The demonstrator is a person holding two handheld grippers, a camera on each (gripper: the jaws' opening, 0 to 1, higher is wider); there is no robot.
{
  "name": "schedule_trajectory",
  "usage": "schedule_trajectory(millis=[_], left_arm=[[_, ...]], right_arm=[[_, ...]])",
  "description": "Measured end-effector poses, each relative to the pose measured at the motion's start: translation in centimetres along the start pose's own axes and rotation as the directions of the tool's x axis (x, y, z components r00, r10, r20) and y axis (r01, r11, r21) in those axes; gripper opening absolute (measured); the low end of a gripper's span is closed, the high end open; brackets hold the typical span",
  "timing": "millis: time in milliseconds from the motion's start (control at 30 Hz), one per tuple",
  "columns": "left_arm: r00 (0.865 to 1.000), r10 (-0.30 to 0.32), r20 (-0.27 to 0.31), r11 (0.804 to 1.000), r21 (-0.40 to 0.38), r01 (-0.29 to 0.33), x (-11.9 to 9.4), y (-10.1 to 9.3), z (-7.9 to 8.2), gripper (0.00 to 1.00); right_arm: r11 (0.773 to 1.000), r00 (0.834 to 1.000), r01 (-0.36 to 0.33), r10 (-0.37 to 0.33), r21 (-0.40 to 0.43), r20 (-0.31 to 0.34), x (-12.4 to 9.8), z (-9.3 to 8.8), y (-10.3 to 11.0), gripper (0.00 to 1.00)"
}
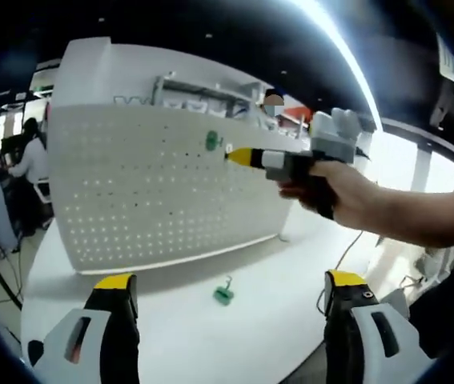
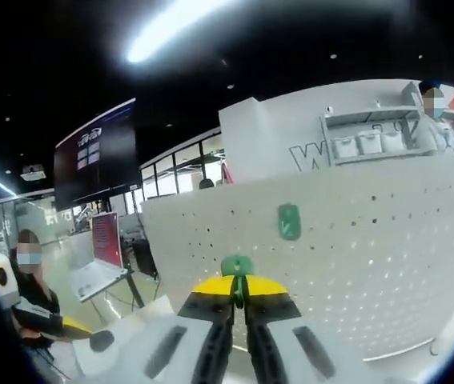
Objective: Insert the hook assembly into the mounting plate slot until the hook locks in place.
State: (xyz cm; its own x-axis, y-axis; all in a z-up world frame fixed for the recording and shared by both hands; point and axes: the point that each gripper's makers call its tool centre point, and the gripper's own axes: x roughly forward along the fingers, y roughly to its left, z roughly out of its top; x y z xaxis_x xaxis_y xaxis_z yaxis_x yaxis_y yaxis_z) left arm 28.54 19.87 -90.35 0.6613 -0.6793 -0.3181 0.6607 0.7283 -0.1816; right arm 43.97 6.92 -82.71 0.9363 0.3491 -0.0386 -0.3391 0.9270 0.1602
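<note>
Room: open hall, dark ceiling with light strips, white wall with shelves far behind, people at desks at the left edge of both views.
Left gripper view, surface: white table (image 1: 170, 320) with a white pegboard (image 1: 154, 192) standing upright on it, far side.
Left gripper view, left gripper (image 1: 231, 300): yellow-tipped jaws rise from the bottom, spread wide, nothing between them.
Left gripper view, loose hook (image 1: 224, 294): small green piece lying on the table in front of the pegboard, between the two jaws and a bit beyond the tips, touching neither.
Left gripper view, mounted hook (image 1: 214, 142): green piece on the pegboard face, upper right area.
Left gripper view, right gripper (image 1: 243, 157): comes in from the right, held by a hand (image 1: 335, 196); its yellow tip is at the board, just right of the mounted hook; too small to tell if it touches the board.
Right gripper view, pegboard (image 2: 387, 256): fills the right half, near, seen at an angle.
Right gripper view, right gripper (image 2: 239, 290): jaws closed tight together, pinching a green held hook (image 2: 236, 266) that sticks out past the tips toward the board.
Right gripper view, mounted hook (image 2: 289, 221): on the board, above and slightly right of the held hook, apart from it.
Right gripper view, contact: cannot tell if the held hook touches the board.
</note>
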Motion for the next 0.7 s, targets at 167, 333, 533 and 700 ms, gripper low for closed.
schedule_trajectory(millis=[167, 333, 533, 700], left_arm=[[1.0, -0.001, 0.002, 1.0, -0.008, 0.001, 0.3, 0.2, 0.2, 0.97], [1.0, 0.022, -0.008, 1.0, -0.009, -0.022, 0.4, 0.8, 0.0, 0.97], [1.0, 0.029, -0.009, 0.999, -0.025, -0.029, 0.3, 1.2, -0.2, 0.97], [0.999, 0.029, -0.014, 0.999, -0.026, -0.029, 0.3, 1.3, -0.3, 0.97]], right_arm=[[1.0, 1.0, 0.025, -0.025, -0.014, 0.016, 0.7, 0.8, -1.3, 0.01], [0.998, 0.998, 0.057, -0.056, -0.018, 0.03, 1.2, 1.4, -2.7, 0.01], [0.994, 0.995, 0.094, -0.092, -0.049, 0.046, 1.7, 2.0, -4.0, 0.01], [0.99, 0.989, 0.135, -0.132, -0.046, 0.06, 2.0, 2.3, -5.3, 0.01]])
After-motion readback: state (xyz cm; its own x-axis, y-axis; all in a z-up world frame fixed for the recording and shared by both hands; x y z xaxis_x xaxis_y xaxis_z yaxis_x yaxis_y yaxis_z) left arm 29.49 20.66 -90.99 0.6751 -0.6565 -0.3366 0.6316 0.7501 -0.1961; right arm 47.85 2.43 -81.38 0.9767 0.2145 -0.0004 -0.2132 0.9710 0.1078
